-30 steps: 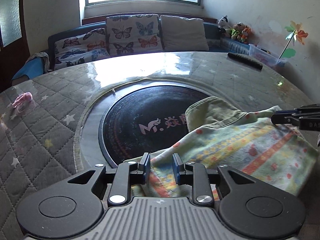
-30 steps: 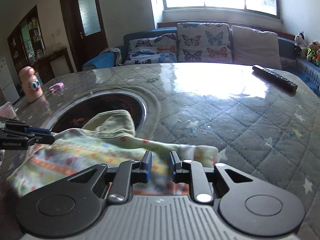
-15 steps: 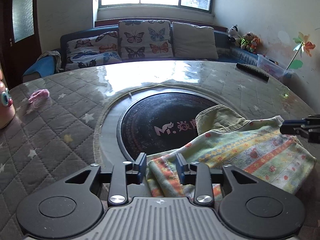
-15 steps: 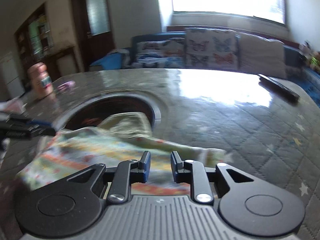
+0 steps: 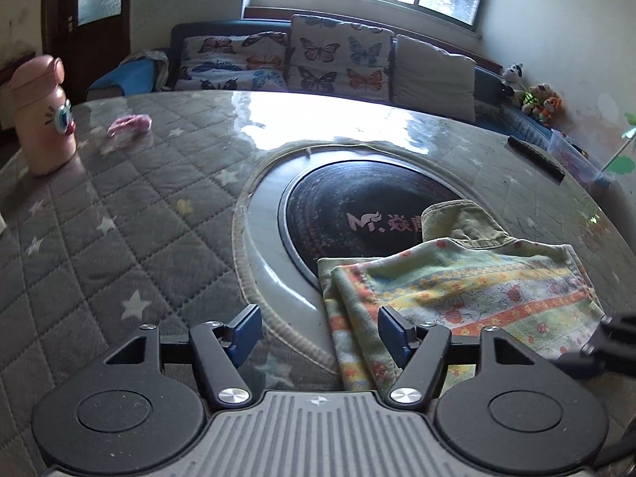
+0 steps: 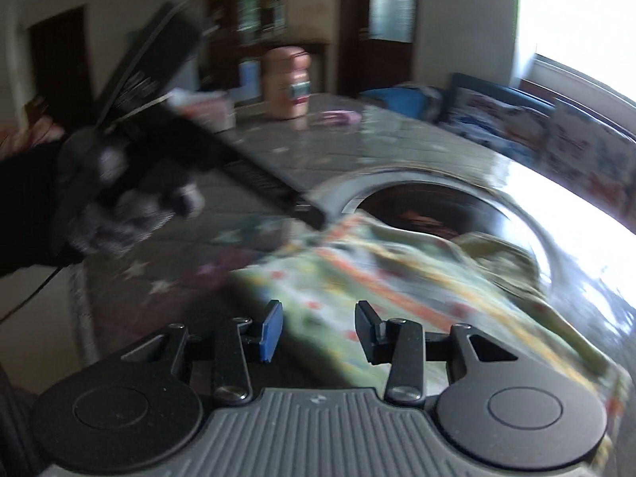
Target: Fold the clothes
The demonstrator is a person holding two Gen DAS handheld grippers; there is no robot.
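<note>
Lying folded on the grey quilted round table [image 5: 119,214], partly over its black round hotplate [image 5: 357,194], the striped floral cloth garment [image 5: 469,290] sits before both spread, empty grippers, left [image 5: 320,332] and right [image 6: 318,332], with a pink bottle [image 5: 41,119] far left.

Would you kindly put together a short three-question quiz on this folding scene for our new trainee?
1. True or false: the left gripper is clamped on the patterned cloth.
2. Multiple choice: the pink bottle stands on (A) the sofa, (B) the quilted table, (C) the floor.
3. Fill in: part of the cloth lies over the round black ____ set in the table's middle.

Key
1. False: its jaws are wide apart and the cloth lies on the table, its left edge running between them. The right gripper is open too.
2. B.
3. Hotplate.
</note>
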